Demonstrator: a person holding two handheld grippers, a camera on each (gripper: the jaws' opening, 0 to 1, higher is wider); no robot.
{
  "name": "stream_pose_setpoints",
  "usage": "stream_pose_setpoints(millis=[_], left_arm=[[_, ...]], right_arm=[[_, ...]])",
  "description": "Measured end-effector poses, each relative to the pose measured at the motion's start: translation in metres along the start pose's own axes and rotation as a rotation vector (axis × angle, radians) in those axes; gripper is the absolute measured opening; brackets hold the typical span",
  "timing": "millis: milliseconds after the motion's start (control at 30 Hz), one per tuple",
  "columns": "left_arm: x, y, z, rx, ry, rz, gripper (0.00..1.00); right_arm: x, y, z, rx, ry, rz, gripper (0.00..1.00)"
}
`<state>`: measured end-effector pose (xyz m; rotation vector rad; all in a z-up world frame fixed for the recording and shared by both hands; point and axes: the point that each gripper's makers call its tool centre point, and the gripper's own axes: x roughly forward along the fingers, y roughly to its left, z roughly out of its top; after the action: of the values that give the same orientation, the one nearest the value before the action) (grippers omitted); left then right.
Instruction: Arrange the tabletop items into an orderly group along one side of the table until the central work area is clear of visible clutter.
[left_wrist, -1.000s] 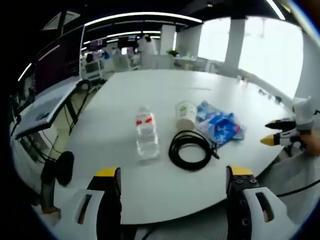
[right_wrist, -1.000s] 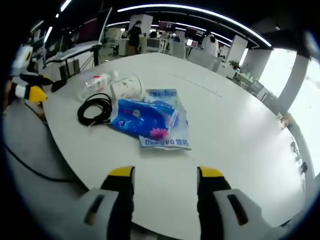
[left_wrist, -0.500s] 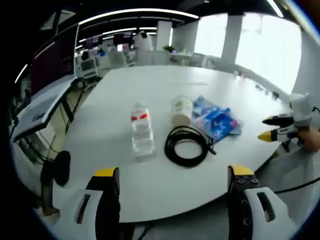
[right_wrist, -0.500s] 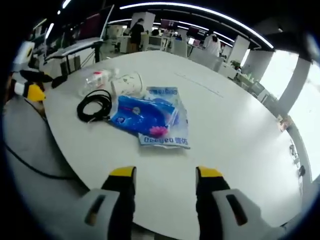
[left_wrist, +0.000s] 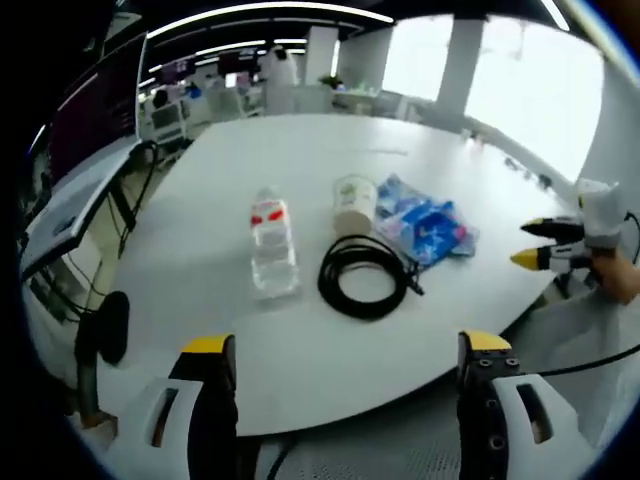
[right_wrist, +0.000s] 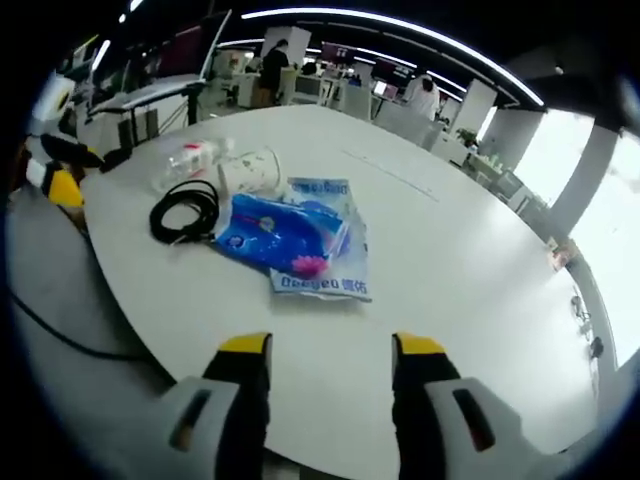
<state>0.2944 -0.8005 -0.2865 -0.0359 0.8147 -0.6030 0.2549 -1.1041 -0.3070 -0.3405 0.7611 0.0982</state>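
Tabletop items clustered near table (left_wrist: 300, 380) edge, none grasped.

Left gripper view: left gripper (left_wrist: 340, 350) jaws wide apart, empty, off table edge. Bottle (left_wrist: 271, 243) lying flat, coiled cable (left_wrist: 363, 278) beside it, cup (left_wrist: 352, 203) on side, blue packets (left_wrist: 425, 222) beyond. Right gripper (left_wrist: 535, 243) at far right.

Right gripper view: right gripper (right_wrist: 330, 347) parted, empty, short of packets. Judged step: approach. Next: reach, close on one item.

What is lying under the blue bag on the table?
Under the blue bag lies a flat printed packet, its edges sticking out on the white table. Its covered middle cannot be seen.
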Motion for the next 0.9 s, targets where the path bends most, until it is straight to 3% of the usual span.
stream_pose_setpoints(millis=[233, 500, 533, 600, 733, 833, 900], left_arm=[[-0.001, 0.01, 0.004, -0.036, -0.005, 0.012, 0.88], [0.004, 0.014, 0.003, 0.03, 0.042, 0.032, 0.86], [0.005, 0.016, 0.004, 0.029, 0.044, 0.034, 0.86], [0.007, 0.02, 0.007, 0.028, 0.046, 0.035, 0.86], [0.014, 0.03, 0.011, 0.004, 0.051, 0.044, 0.85], [0.021, 0.036, 0.015, -0.017, 0.052, 0.052, 0.84], [0.027, 0.039, 0.016, -0.014, 0.061, 0.061, 0.83]], right_arm=[[-0.003, 0.001, 0.005, -0.011, -0.021, 0.005, 0.48], [-0.006, -0.003, 0.007, -0.037, -0.012, -0.014, 0.49], [-0.008, -0.008, 0.007, -0.086, -0.005, -0.04, 0.47], [-0.008, -0.01, 0.001, -0.151, 0.011, -0.053, 0.45], [-0.003, -0.006, -0.016, -0.15, 0.071, -0.046, 0.44], [-0.005, -0.003, -0.003, -0.181, 0.006, -0.038, 0.42], [-0.005, -0.002, -0.006, -0.2, 0.012, -0.04, 0.4]])
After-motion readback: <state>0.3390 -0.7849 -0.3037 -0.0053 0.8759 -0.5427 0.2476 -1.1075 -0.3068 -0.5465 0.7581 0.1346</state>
